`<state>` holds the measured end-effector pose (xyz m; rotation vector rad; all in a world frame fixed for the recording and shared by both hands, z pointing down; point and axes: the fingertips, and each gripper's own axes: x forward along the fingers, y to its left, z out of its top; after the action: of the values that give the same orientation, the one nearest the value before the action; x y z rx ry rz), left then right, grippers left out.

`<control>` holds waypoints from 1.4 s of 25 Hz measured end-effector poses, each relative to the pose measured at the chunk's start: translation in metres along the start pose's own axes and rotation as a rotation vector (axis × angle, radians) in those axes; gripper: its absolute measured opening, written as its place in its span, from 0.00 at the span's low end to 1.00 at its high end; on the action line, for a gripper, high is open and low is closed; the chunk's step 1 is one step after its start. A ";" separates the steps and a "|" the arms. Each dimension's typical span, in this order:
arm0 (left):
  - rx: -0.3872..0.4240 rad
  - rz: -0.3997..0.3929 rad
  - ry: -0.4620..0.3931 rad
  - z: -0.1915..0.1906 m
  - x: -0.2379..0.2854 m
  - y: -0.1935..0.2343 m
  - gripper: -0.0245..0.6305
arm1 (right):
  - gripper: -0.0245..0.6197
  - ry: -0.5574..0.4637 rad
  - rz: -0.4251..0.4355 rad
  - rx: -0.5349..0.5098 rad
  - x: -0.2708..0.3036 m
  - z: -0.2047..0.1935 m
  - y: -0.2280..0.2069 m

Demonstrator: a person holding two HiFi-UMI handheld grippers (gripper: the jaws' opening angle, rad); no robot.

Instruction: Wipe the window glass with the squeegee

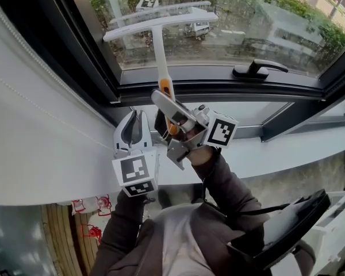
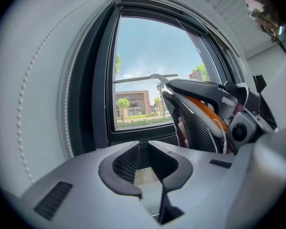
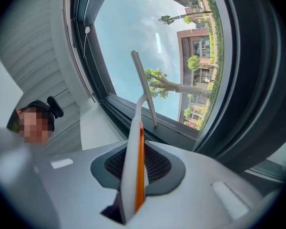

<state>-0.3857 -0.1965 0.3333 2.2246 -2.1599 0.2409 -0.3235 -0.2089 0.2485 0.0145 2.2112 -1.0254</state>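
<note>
The right gripper's [image 3: 138, 162] fingers [image 3: 158, 165] are closed tight on the white-and-orange handle of the squeegee [image 3: 136, 147], which stands up between the dark pads. From there the handle runs up to the long white blade [image 3: 144, 87], set crosswise against the view of sky, trees and a brick building.

From the head view, the right gripper [image 1: 171, 115] sits above the white sill [image 1: 287, 148]. The squeegee [image 1: 161, 53] rises from it, with the blade [image 1: 161, 26] lying level in front of the lower part of the window glass [image 1: 241, 33]. A faint reflection of the blade shows in the pane just above it. Whether the blade's edge touches the glass cannot be told.

The left gripper's [image 2: 145, 168] fingers [image 2: 120, 165] are drawn together with nothing between them. It hangs just beside the right gripper, low and to its left [image 1: 135, 132], pointing toward the dark window frame [image 1: 98, 68]. A black window handle [image 1: 259, 69] lies on the frame to the right, and a white blind [image 1: 34, 125] with a bead chain covers the far left.
</note>
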 end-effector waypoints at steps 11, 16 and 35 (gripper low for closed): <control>0.008 -0.012 0.041 -0.016 -0.007 -0.004 0.12 | 0.13 0.006 -0.009 0.071 -0.020 -0.016 -0.014; 0.011 -0.006 0.055 -0.024 -0.010 -0.005 0.12 | 0.13 0.009 -0.013 0.090 -0.029 -0.022 -0.022; 0.031 0.016 0.110 -0.045 -0.015 -0.001 0.12 | 0.13 0.023 -0.036 0.159 -0.052 -0.042 -0.052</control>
<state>-0.3890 -0.1761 0.3758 2.1556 -2.1319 0.3909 -0.3227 -0.2025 0.3326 0.0587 2.1524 -1.2240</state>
